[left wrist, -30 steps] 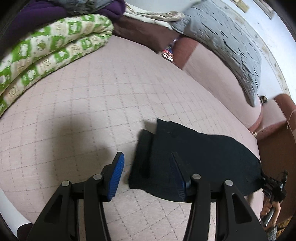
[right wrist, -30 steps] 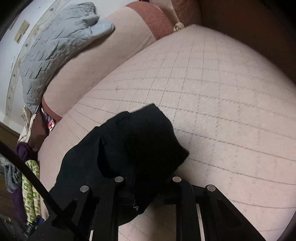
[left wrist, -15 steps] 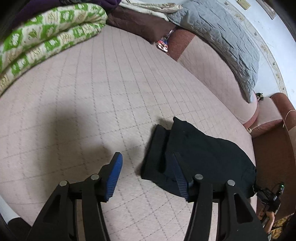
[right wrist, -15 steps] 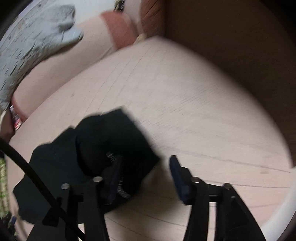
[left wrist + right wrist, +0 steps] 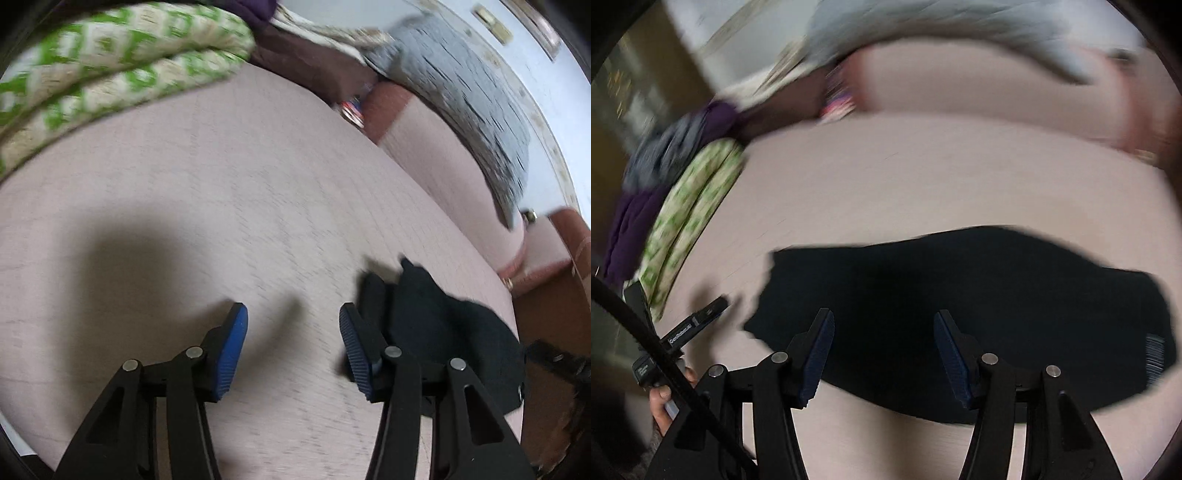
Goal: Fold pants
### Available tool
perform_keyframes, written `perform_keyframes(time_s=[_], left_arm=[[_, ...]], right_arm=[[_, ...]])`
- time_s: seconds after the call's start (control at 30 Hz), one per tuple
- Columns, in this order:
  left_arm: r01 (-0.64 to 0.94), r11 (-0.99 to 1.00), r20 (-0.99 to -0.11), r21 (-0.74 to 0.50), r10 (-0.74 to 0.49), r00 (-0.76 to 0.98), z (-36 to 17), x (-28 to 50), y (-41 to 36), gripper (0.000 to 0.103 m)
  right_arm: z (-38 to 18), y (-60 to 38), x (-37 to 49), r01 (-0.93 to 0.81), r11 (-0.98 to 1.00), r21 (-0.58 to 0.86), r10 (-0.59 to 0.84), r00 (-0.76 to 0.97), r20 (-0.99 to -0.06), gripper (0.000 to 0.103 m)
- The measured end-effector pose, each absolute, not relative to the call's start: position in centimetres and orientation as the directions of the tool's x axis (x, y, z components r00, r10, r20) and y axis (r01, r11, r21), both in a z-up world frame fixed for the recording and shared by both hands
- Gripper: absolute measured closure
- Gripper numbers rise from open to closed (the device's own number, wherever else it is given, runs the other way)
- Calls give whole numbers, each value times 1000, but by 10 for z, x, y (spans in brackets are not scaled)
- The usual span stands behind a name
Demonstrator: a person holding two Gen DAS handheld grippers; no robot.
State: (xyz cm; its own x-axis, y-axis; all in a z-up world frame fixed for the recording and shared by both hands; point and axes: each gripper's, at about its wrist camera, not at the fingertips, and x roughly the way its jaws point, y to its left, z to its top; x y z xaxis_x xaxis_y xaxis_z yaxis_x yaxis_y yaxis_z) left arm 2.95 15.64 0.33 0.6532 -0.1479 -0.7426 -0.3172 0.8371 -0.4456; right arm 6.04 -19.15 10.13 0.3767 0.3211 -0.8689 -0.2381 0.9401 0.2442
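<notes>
Clearly "GenRobot.ai" lettering, left hand-held gripper, black pants

Your right gripper hangs over the black pants, its blue pads parted and gripping nothing. The pants lie folded and flat on the pink quilted bed cover. Left of the pants, your other hand holds the left gripper. Beyond the pants to the left lies a green-and-white blanket, blurred.
</notes>
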Motion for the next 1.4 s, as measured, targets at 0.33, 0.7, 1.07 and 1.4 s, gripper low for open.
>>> perform_keyframes(time_s=[0.33, 0.7, 1.07, 1.4], left_arm=[[-407, 761, -732, -506, -130, 669, -4, 18, 195, 52], [-390, 730, -706, -561, -175, 686, -2, 16, 200, 52], [-372, 746, -703, -552, -176, 689, 0, 16, 194, 52], [-371, 741, -703, -560, -188, 686, -3, 19, 195, 52]], right_arm=[[23, -34, 102, -333, 942, 43, 135, 259, -956, 44], [35, -46, 92, -254, 960, 115, 184, 268, -946, 84], [24, -72, 101, -156, 929, 337, 363, 190, -912, 85], [37, -60, 96, -229, 925, 305, 354, 224, -908, 84]])
